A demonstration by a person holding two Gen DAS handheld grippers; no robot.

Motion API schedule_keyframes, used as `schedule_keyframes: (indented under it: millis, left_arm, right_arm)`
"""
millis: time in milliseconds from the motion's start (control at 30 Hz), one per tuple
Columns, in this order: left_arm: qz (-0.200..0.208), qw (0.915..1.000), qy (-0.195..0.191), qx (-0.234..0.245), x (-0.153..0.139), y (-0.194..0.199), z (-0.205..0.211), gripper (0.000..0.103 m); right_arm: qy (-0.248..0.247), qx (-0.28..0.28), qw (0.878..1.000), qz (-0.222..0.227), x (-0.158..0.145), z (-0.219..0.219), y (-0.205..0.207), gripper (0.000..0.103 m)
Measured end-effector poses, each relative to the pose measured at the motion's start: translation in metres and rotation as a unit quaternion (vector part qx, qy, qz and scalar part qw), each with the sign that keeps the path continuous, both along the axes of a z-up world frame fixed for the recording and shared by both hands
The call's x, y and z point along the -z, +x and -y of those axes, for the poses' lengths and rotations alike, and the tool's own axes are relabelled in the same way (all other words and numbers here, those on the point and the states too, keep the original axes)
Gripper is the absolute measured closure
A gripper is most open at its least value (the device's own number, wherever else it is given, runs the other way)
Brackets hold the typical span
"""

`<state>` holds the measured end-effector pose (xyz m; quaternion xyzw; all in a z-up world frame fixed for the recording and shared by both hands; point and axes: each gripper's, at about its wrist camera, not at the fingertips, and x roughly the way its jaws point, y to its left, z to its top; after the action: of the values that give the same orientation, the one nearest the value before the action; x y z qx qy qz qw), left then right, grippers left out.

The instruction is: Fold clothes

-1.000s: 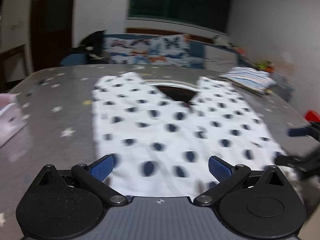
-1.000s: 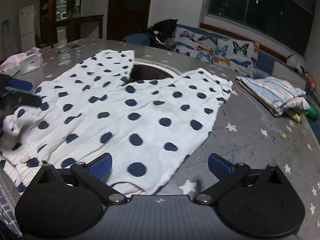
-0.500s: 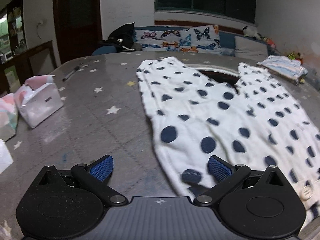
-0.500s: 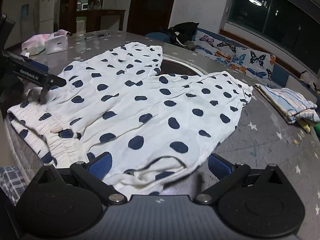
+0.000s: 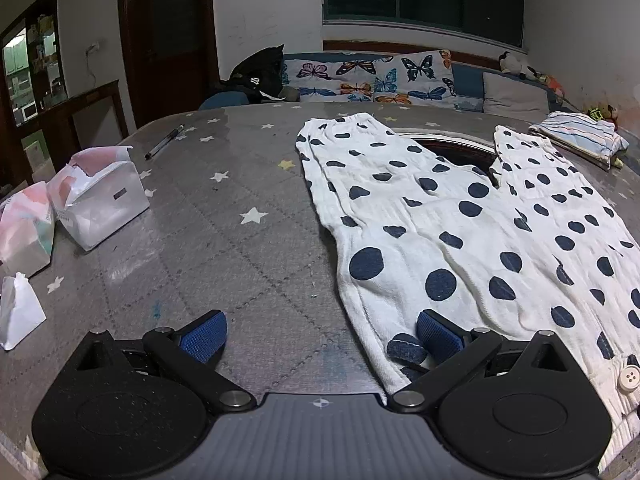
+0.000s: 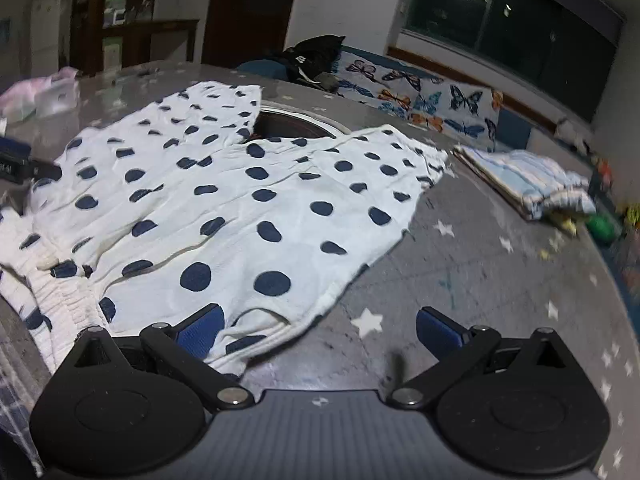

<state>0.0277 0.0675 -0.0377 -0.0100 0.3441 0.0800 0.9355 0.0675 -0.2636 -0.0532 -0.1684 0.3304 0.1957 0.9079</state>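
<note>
Polka-dot trousers [image 5: 460, 216] are lying spread flat on the grey star-patterned table [image 5: 224, 240], legs pointing toward 12 o'clock and splitting around a dark round recess [image 5: 456, 150] in the tabletop. Fabric is white with navy dots, lightly creased; the gathered waistband is bunching at the near edge, and a white button [image 5: 631, 376] is showing at 4 o'clock in the left wrist view.

Left gripper [image 5: 322, 334] is sitting low at the waist end with jaws spread wide; its right pad [image 5: 438, 334] is resting on the cloth's edge, and the left pad is over bare table. Nothing is being pinched.

Right gripper [image 6: 318, 330] is also standing with jaws spread; its left pad [image 6: 200, 330] is touching the trousers' hem, the right pad over bare table.

Folded striped cloth [image 6: 524, 182] is lying at 2 o'clock, apart from the trousers. Tissue packs [image 5: 96, 196] are sitting at 9 o'clock, a pen [image 5: 164, 142] beyond them.
</note>
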Motion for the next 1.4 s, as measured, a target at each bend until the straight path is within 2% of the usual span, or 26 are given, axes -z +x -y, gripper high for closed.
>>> schedule_keyframes:
  millis: [200,367,533,667,733,867,967,1067,1133,1200,1267,1333,1400]
  left_arm:
    - [-0.002,1.0000,0.001,0.000,0.000,0.000,0.000,0.000]
    - [-0.002,1.0000,0.006,0.002,-0.004,-0.001,0.000,0.000]
    - [0.011,0.9998,0.009,0.013,-0.016,-0.002,0.005,0.000]
    - [0.023,0.9991,0.006,0.035,-0.026,-0.004,0.016,0.000]
    - [0.026,0.9984,0.001,0.050,-0.030,-0.005,0.024,0.000]
    - [0.028,0.9937,-0.013,0.107,-0.036,-0.006,0.049,0.000]
    - [0.031,0.9844,-0.029,0.171,-0.039,-0.007,0.075,0.000]
    - [0.035,0.9689,-0.042,0.241,-0.041,-0.009,0.107,0.003]
    - [0.036,0.9561,-0.046,0.287,-0.041,-0.013,0.127,0.010]
    - [0.034,0.9415,-0.043,0.333,-0.040,-0.017,0.147,0.012]
    - [0.032,0.9248,-0.040,0.377,-0.039,-0.021,0.168,0.013]
    - [0.030,0.9063,-0.037,0.420,-0.037,-0.025,0.188,0.018]
    - [0.025,0.8975,-0.021,0.440,-0.031,-0.025,0.203,0.026]
  right_arm:
    - [0.010,0.018,1.000,0.009,-0.006,0.010,0.000,0.000]
    - [0.005,0.020,1.000,-0.009,0.000,0.012,0.001,0.000]
    - [0.018,0.023,0.999,0.021,-0.017,0.015,0.002,0.000]
    - [0.022,0.038,0.999,0.021,-0.013,0.015,0.016,0.000]
    - [0.016,0.039,0.999,0.003,-0.004,0.015,0.021,0.000]
    - [0.027,0.045,0.999,-0.003,-0.001,0.021,0.021,0.000]
    - [0.043,0.057,0.997,-0.001,-0.006,0.030,0.020,0.000]
    - [0.071,0.070,0.995,-0.010,-0.012,0.043,0.023,0.000]
    - [0.084,0.080,0.993,-0.013,-0.015,0.050,0.027,0.000]
    - [0.096,0.089,0.991,-0.018,-0.018,0.057,0.032,0.001]
    - [0.108,0.096,0.989,-0.024,-0.021,0.063,0.039,0.005]
    - [0.114,0.101,0.988,-0.029,-0.022,0.068,0.048,0.007]
    - [0.122,0.104,0.986,-0.036,-0.023,0.072,0.056,0.012]
